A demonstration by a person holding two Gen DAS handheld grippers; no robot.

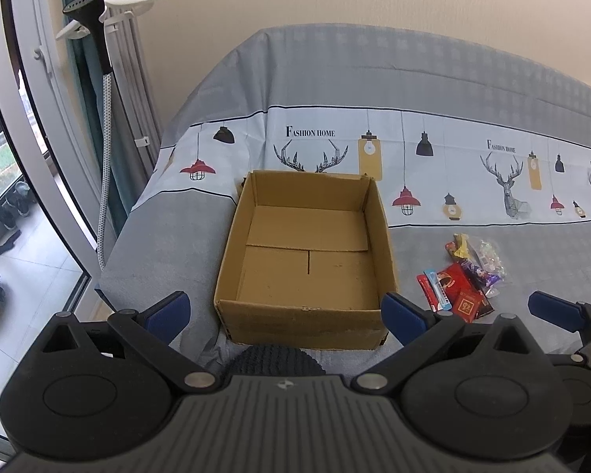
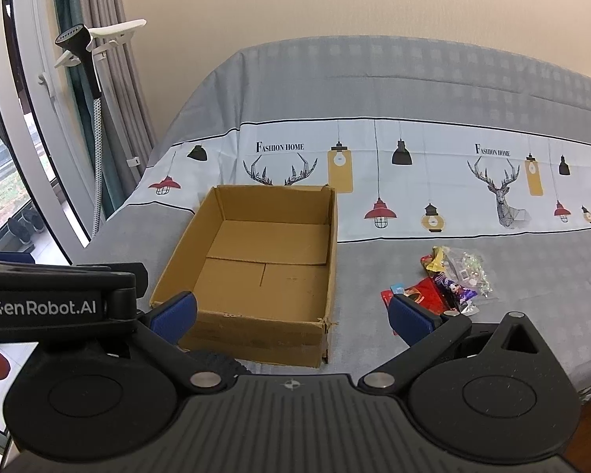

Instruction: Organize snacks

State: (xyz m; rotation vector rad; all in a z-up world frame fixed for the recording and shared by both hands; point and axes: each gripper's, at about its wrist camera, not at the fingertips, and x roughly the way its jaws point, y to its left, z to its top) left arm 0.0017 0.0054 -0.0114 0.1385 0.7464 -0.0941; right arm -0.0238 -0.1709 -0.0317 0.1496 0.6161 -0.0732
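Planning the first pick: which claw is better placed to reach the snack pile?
Right claw, probably: the snack pile lies beside its right finger, while the left claw faces the empty box. Both are open.

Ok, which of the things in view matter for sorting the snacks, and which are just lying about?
For the job:
- cardboard box, nothing in it
- snack pile on the bed, right of the box
- left gripper and right gripper, both open

Just lying about:
- garment steamer
- shoes by the window

One cardboard box (image 1: 307, 260) is seen on the bed (image 1: 492, 90). To the right of the box, one small heap of snacks (image 1: 463, 276) is counted; how many packets it holds cannot be told. Two tongs are seen.
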